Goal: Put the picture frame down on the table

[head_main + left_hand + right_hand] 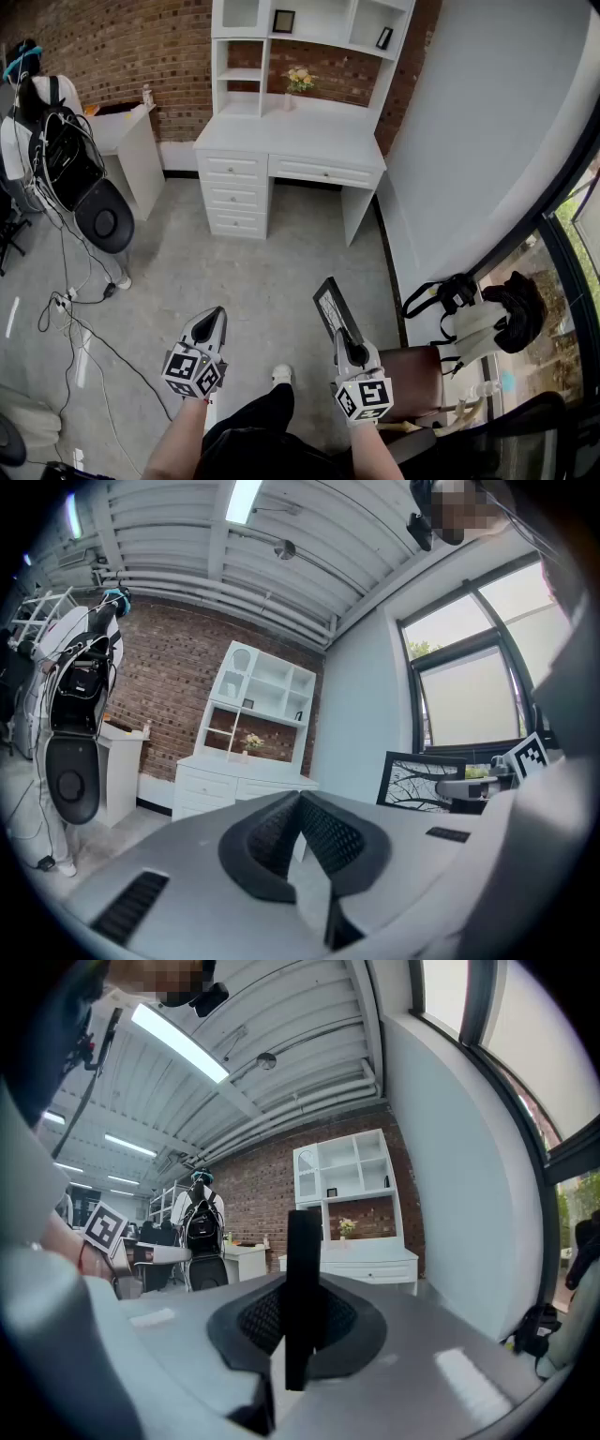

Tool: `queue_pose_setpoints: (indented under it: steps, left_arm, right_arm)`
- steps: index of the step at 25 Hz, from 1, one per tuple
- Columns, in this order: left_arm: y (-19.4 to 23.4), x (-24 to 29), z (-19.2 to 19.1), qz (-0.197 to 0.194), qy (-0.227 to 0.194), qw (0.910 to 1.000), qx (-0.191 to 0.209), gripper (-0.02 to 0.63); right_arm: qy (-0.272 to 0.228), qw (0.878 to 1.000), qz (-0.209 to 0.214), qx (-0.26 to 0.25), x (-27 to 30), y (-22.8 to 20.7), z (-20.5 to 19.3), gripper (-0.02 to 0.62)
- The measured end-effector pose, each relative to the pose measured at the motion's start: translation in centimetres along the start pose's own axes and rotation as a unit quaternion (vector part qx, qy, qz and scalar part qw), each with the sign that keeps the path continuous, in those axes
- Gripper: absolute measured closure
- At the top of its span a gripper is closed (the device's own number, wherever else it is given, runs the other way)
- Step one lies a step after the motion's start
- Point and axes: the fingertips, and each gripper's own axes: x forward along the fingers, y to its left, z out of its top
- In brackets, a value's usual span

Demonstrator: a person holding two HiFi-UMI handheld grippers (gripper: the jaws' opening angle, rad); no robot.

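So we're holding the picture frame (329, 306) in the right gripper (347, 339), with the jaws pinching it near its lower edge. The rest of the frame is sticking out past the fingertips, tilted away from us. In the right gripper view the picture frame (302, 1269) is showing edge-on, a dark bar standing right between the two pads of the right gripper (300, 1314). From the left gripper view we're getting the face of the picture frame (420, 780) instead: black border, black-and-white print of bare branches, with the right gripper (469, 786) clamped on it.

The left gripper (215, 324) is hanging beside it at about the same height, a little apart. It's carrying nothing, and in its own view the pads of the left gripper (298, 808) are pressed together at the tips.

The frame isn't anywhere near the table. We're standing over the grey floor (234, 267), and the white desk (291, 142) is well apart from the frame, across the room against the brick wall. The frame is lining up more with the right front corner of the desk than the left. A small bunch of flowers (298, 80) is sitting near the back edge of the desktop.
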Motion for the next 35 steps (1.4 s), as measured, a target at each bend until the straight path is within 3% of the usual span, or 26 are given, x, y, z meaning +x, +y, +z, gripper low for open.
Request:
queue_pose_setpoints:
  steps: [3, 21, 35]
  left_arm:
    - [1.1, 2.4, -0.1, 0.015, -0.006, 0.9998, -0.008, 0.612]
    - [5.0, 20.0, 2.7, 0.01, -0.006, 0.9999, -0.003, 0.612]
    - [8.4, 28.7, 3.4, 0.021, -0.001, 0.9998, -0.004, 0.612]
  right_arm:
    - [-0.004, 1.0, 0.009, -0.004, 2.4, -1.2, 0.3, 0.575]
    - [-0.003, 1.0, 0.024, -0.005, 18.3, -10.6, 2.1, 0.575]
    - [0.0, 0.999, 0.033, 0.013, 27.6, -15.3, 2.0, 0.575]
